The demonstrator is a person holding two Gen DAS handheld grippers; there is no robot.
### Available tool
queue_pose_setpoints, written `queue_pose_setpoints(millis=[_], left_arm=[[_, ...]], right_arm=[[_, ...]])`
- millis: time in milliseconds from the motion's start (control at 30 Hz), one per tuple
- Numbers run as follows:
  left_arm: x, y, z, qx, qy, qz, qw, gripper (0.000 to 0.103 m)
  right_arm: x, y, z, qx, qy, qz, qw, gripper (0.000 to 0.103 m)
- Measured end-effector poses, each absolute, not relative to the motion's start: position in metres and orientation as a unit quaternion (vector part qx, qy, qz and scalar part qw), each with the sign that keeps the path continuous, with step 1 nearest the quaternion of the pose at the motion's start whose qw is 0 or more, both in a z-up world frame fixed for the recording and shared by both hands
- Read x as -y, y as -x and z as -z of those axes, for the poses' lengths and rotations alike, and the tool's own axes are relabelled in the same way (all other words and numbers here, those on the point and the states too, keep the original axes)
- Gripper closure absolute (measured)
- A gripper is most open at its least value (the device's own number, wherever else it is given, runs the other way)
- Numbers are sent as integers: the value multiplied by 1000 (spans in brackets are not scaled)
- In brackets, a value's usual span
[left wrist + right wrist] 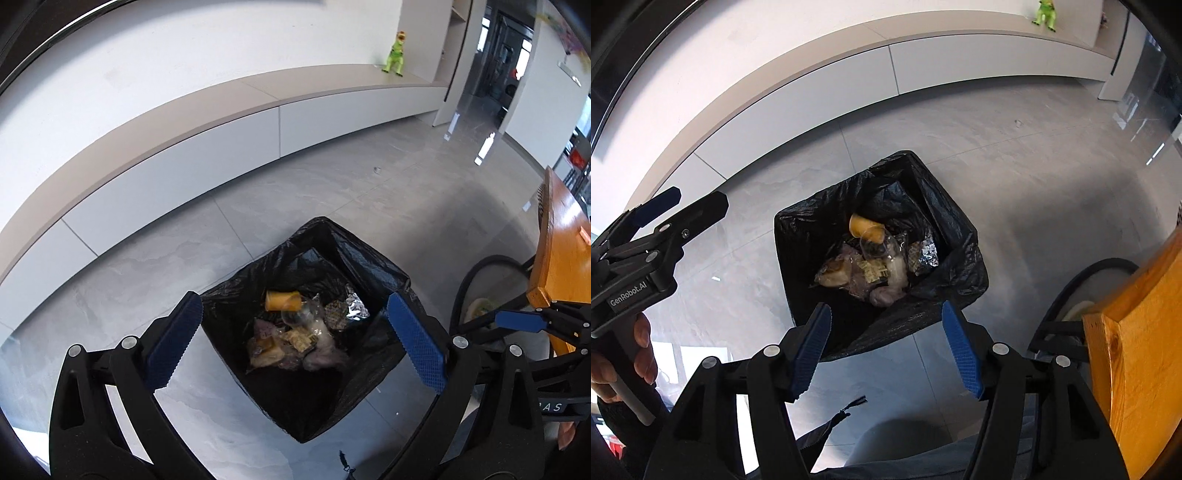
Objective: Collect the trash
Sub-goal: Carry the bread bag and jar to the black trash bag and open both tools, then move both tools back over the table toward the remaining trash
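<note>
Over black-lined bin (354, 258), both grippers' jaws apart, empty, trash (295, 332) jumbled, blurred orange cup (282, 301).

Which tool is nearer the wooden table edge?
Right. The right tool is beside the wooden table; the left tool is across the trash bin.

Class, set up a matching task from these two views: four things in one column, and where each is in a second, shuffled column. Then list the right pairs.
Things
1. orange cup
2. green toy dinosaur
3. crumpled foil
4. left gripper

Places
A. on the long low cabinet by the wall
B. open, above the bin
C. in the bin, far side
D. in the bin, by its right wall

Pairs: 1-C, 2-A, 3-D, 4-B
</note>
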State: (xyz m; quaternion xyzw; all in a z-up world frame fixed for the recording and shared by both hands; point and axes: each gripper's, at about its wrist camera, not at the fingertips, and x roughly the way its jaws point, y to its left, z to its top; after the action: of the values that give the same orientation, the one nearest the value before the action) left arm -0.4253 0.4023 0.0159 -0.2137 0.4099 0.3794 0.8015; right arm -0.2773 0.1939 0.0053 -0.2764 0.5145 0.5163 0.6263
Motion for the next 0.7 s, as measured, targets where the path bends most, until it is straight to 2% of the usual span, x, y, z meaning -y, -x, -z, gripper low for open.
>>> queue_pose_setpoints(millis=[300,700], left_arm=[[-357,381,-33,-409,185,-314,837,6],[-258,272,-43,-434,126,-184,873,6]], right_arm=[[-140,242,-25,-510,224,-504,660,39],[-17,162,-41,-517,152,-422,729,39]])
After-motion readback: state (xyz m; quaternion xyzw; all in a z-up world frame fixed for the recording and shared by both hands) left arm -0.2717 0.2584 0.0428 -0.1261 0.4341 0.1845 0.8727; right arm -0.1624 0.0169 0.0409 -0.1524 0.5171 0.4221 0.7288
